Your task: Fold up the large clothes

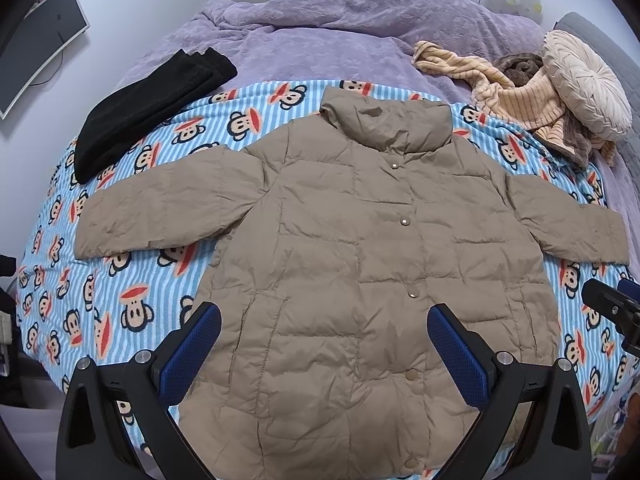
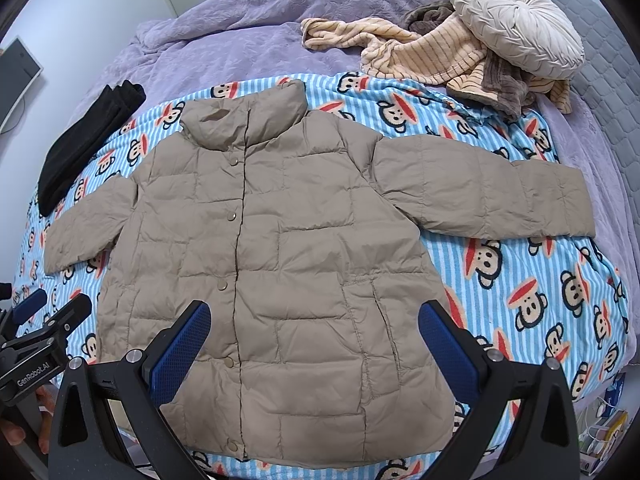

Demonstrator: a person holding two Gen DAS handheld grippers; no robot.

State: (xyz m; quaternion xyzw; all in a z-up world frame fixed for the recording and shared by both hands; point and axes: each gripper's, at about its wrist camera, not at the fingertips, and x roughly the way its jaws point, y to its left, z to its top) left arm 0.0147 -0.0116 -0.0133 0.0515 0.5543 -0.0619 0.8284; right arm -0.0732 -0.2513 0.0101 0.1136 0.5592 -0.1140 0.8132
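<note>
Jacket (image 1: 340, 248): tan puffer, flat on its back, front up, on the monkey-print blanket (image 1: 120, 300), bed centre. Both sleeves spread out sideways, collar toward the headboard, hem nearest the cameras. No fold made yet, by the look of it.
Left gripper (image 1: 324, 344): spread wide, empty, hovering over the lower front of the jacket.
Right gripper (image 2: 314, 340): also spread wide, nothing between the pads, above the hem area on the pocket side.
Risk 1: puffy, slick shell; a shallow pinch prob slips off or lifts the top layer only, so the front peels from the back.
Risk 2: trapped air; a folded sleeve likely springs back unless pressed down.
Risk 3: loose blanket under it; the pads may catch blanket w/ the jacket and drag both.
Risk 4: right sleeve cuff reaches the blanket's edge; could slide off toward the purple cover (image 2: 240, 20).
Count: jackets 1; sleeves 2; snaps 5 visible; grippers 2.
Count, other: black folded garment (image 1: 140, 116) 1; round cushion (image 2: 516, 20) 1; striped fleece pile (image 2: 420, 56) 1, poss. more than one item, too bunched to tell.
</note>
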